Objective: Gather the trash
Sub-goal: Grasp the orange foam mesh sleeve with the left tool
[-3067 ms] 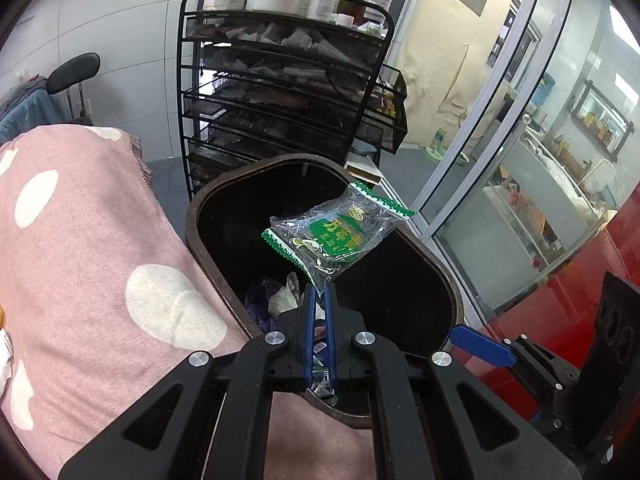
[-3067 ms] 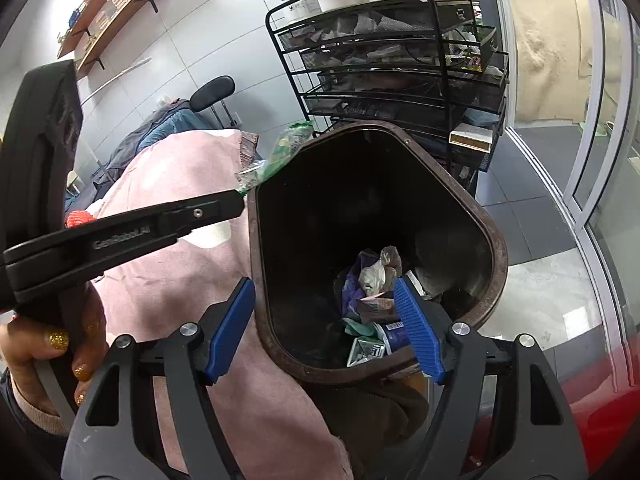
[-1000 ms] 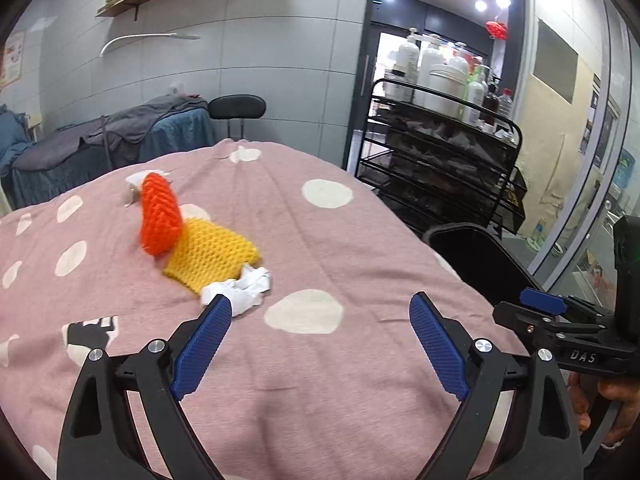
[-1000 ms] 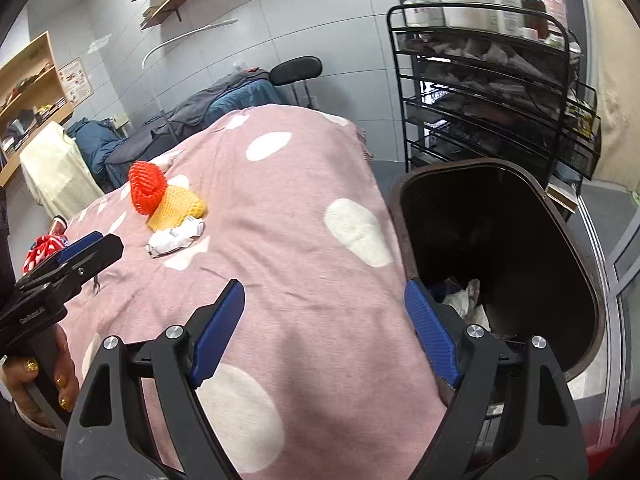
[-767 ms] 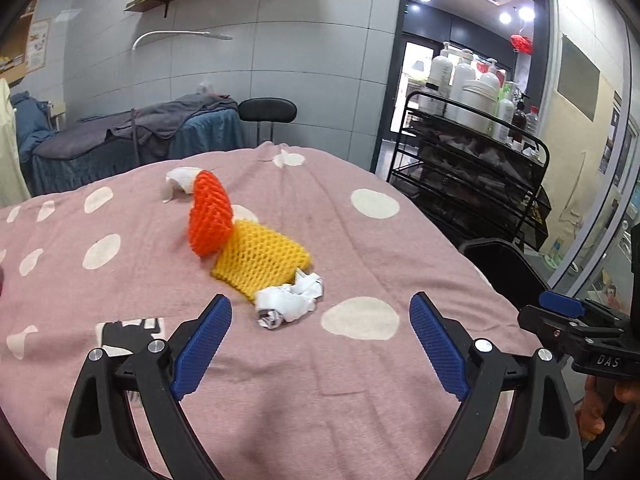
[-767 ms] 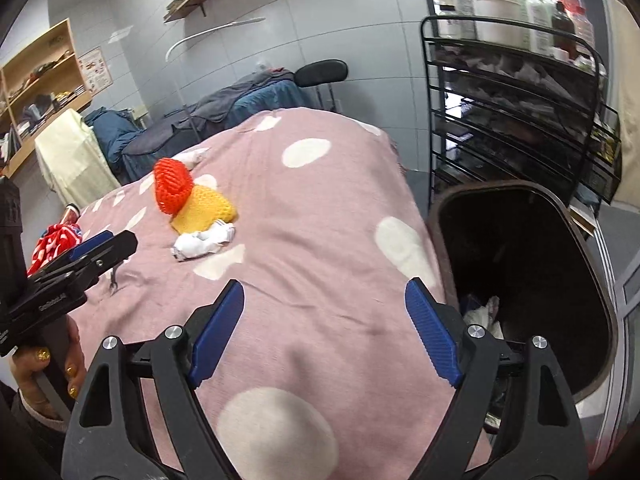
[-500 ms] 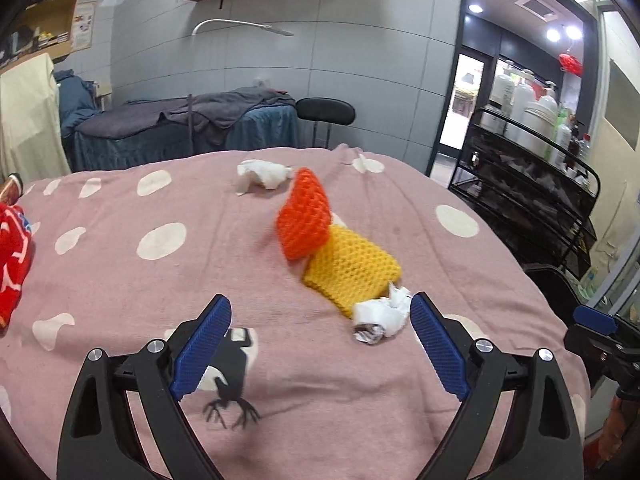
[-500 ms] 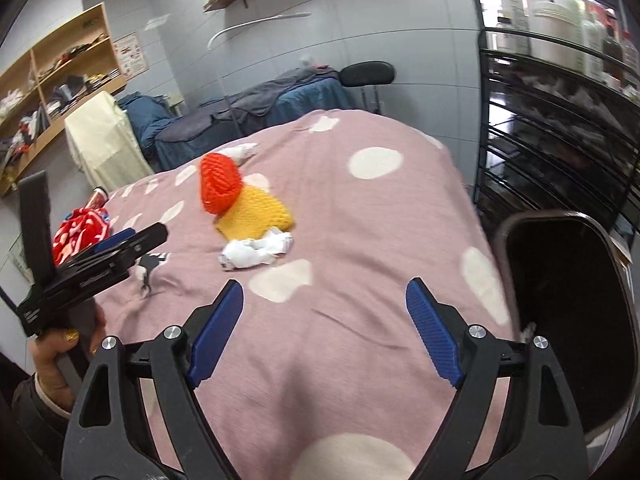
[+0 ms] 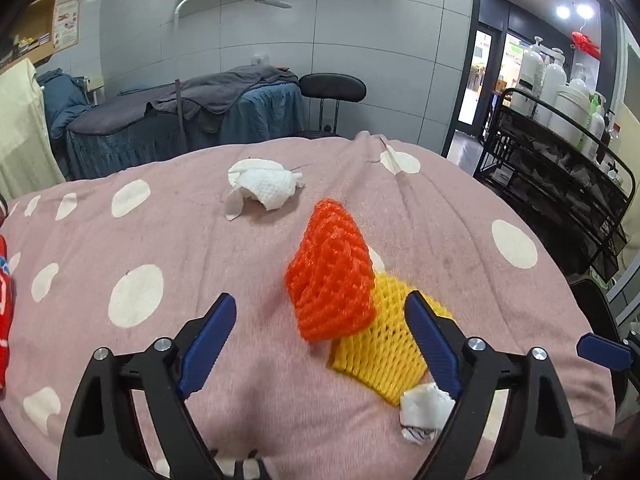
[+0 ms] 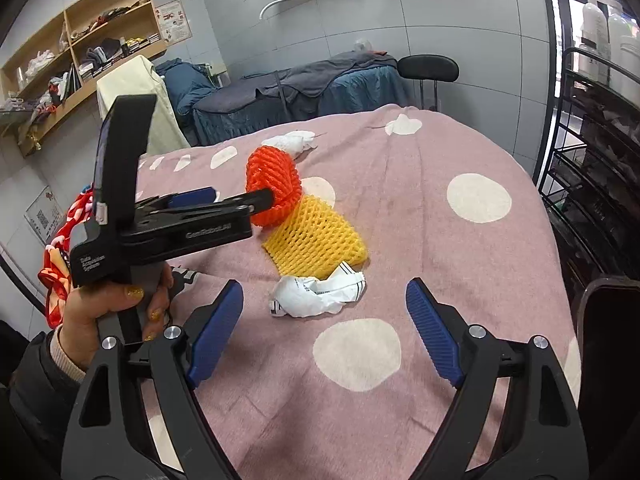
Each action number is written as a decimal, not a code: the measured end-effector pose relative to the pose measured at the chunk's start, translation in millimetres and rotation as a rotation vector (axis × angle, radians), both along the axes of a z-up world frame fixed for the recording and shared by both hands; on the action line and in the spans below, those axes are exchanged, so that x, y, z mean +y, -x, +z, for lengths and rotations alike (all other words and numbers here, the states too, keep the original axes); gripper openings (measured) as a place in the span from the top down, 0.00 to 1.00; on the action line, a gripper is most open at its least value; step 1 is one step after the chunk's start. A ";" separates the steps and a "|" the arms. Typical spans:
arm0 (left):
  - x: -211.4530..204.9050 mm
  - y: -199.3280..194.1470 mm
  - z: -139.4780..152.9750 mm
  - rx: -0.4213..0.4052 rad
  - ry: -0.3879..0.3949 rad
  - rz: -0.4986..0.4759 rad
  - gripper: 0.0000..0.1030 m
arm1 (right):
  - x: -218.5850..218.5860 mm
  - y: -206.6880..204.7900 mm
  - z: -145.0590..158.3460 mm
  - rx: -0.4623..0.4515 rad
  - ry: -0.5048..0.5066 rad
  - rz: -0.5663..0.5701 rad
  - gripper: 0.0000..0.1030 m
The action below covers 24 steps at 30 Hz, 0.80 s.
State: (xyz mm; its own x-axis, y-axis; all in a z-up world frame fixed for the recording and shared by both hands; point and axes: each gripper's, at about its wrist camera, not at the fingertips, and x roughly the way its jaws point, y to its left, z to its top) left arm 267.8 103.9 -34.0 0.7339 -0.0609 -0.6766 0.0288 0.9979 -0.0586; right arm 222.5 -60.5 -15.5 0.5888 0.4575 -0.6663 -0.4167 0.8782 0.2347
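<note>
only rightward: shelves (image 10: 76, 60), hand (image 10: 116, 304)

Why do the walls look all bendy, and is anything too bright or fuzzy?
Left wrist view: the fisheye lens curves the wall tiles, black corners ring the picture, and the ceiling lights glare white. Right wrist view: the same curve bends the wooden shelf; the orange foam net and crumpled paper look sharp.

The left gripper (image 10: 240, 196) bears "GenRobot.AI" along its side and "Data Acquisition System" on its body; print on the crumpled paper (image 10: 320, 294) is illegible.
</note>
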 end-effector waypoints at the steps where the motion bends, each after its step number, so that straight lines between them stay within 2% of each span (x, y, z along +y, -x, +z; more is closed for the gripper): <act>1: -2.2 -8.8 -4.0 0.022 -0.009 -0.006 0.34 | 2.9 -5.0 -1.1 0.007 0.003 0.005 0.19; 3: -1.0 -17.0 -11.7 0.056 -0.015 0.002 0.69 | 9.0 -15.0 -3.9 0.022 0.012 0.015 0.19; 5: 6.5 -13.3 -13.5 0.060 0.032 0.012 0.76 | 14.5 -26.1 -8.0 0.035 0.029 0.022 0.19; 12: 16.8 27.0 6.2 -0.044 -0.029 0.046 0.79 | 37.6 -67.6 -19.6 0.093 0.053 0.057 0.19; 15: 24.0 39.5 16.7 -0.077 -0.014 0.059 0.79 | 54.2 -91.1 -26.9 0.138 0.062 0.084 0.19; 18: 27.8 47.3 24.2 -0.097 -0.011 0.071 0.79 | 71.2 -111.1 -37.1 0.164 0.118 0.092 0.20; 20: 28.6 50.4 27.2 -0.107 -0.021 0.077 0.79 | 80.6 -121.4 -45.2 0.183 0.153 0.103 0.25; 21: 29.5 51.5 28.1 -0.107 -0.018 0.076 0.79 | 86.3 -125.3 -50.5 0.196 0.171 0.115 0.32; 24: 30.8 53.6 28.1 -0.107 -0.021 0.076 0.79 | 97.8 -129.8 -60.3 0.200 0.216 0.135 0.44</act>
State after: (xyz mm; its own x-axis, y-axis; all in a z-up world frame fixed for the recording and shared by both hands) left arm 214.2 134.7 -5.9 0.8039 0.0112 -0.5946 -0.0420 0.9984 -0.0379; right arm 352.3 37.3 -75.8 0.3805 0.3574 -0.8529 -0.4970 0.8568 0.1373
